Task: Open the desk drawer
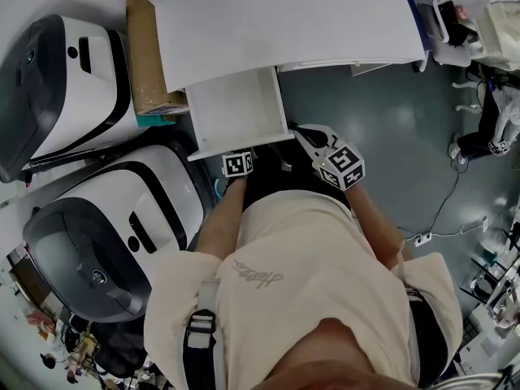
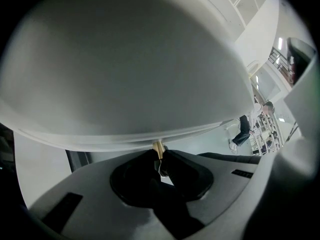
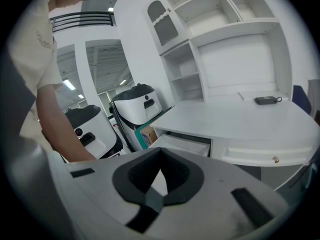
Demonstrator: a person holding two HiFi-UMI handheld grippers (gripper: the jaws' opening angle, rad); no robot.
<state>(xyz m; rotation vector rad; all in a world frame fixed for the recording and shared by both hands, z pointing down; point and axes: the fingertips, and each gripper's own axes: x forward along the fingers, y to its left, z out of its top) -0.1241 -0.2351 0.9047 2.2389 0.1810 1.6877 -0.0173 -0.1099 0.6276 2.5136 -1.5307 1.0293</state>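
So the drawer [image 1: 240, 112] is basically open already. It sticks well out from under the desk's [image 1: 284, 23] left end, toward the person, and you can see right into its white inside, which looks empty. The left claw [image 2: 160, 155] is pinched tight on the little brass knob [image 2: 158, 146] on the drawer front, at the edge farthest from the desk. The right claw [image 3: 160, 156] hangs in front of the desk off to the right, tips together with nothing in them, not involved. The other drawer [image 3: 260, 154], under the desk's right part, is closed. My guess is there's not much left: maybe a last bit of pull if it has more travel (can't tell where the stop is), then let go of the knob. Two big white machines [image 1: 89, 80] sit just left of the desk.
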